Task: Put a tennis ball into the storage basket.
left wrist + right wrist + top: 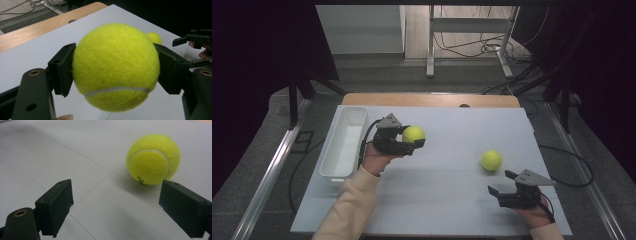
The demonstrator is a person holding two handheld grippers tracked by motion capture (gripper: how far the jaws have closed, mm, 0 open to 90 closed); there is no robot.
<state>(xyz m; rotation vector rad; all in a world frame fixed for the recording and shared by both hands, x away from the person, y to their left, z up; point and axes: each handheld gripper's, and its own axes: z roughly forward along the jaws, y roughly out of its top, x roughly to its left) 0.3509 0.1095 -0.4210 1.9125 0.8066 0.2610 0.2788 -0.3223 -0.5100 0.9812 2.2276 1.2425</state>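
The left tool [408, 142] gripped a fuzzy yellow-green tennis ball [413, 134] between its two black pads, which pressed on opposite sides of it; the ball hung above the white counter [447, 200], just beside a long white plastic bin [343, 145], probably its destination. A second yellow-green tennis ball [491, 160] rested on the counter, well apart from the first. The right tool [503, 182] hovered near it with jaws spread wide and empty, the ball ahead of them, seemingly lined up for a grasp.
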